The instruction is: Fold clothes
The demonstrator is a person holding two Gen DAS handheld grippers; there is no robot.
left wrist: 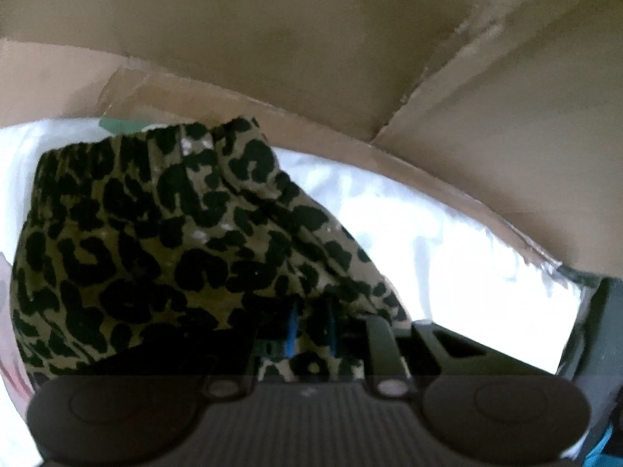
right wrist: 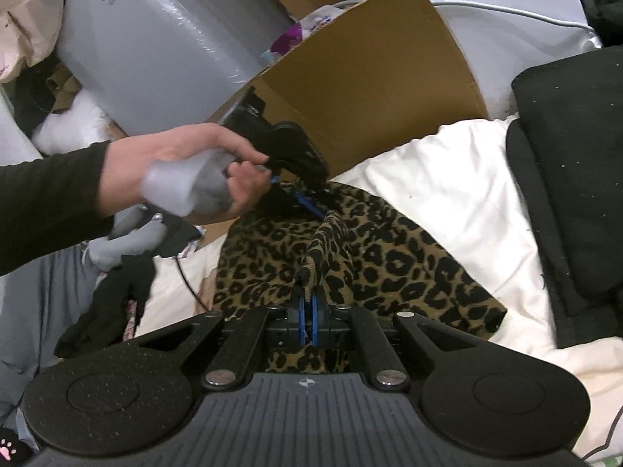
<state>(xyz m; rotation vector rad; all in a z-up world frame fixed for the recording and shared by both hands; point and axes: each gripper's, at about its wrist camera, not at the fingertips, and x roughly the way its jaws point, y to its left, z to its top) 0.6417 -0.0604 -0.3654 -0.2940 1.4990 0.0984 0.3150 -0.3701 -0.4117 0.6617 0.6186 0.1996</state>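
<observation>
the leopard-print garment (right wrist: 362, 257) lies on the white bedsheet (right wrist: 447, 179), near the edge where a cardboard sheet (right wrist: 373, 78) leans. the right gripper (right wrist: 307, 305) is clenched on a raised ridge of the garment. the left gripper (left wrist: 311, 321), held by the person's left hand (right wrist: 202, 171), pinches the garment's far edge beside the cardboard.
</observation>
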